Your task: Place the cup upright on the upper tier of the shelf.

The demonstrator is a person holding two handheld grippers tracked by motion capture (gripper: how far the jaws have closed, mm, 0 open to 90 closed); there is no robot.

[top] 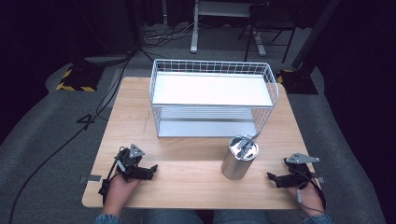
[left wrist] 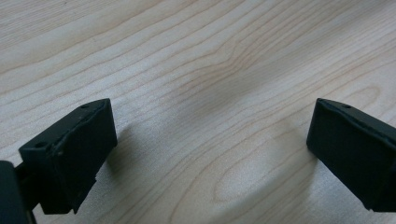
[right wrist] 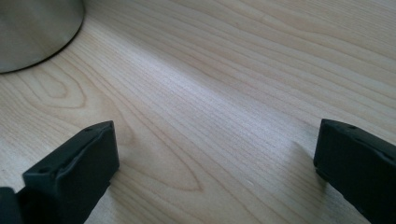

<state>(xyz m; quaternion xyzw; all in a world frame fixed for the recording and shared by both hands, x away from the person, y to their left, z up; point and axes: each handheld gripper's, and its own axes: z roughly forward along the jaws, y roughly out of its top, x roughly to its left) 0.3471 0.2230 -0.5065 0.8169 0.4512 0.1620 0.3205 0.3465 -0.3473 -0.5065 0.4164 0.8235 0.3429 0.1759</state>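
1. Nearest the camera, two hands rest at the front edge of the wooden table [top: 196, 163], each holding a gripper.
2. Left gripper [top: 148, 171] has its jaws wide apart over bare wood, nothing between them.
3. Right gripper [top: 275, 179] likewise stands spread and empty, pointing toward the steel canister [top: 239, 157].
4. That canister stands upright between the hands, nearer the right one, just in front of the wire rack [top: 212, 95].
5. Utensils [top: 246, 143], possibly spoons, poke from its rim; the view is too coarse to say.
6. Risk: a sideways nudge by one jaw could tip the tall, smooth canister, spilling its contents.
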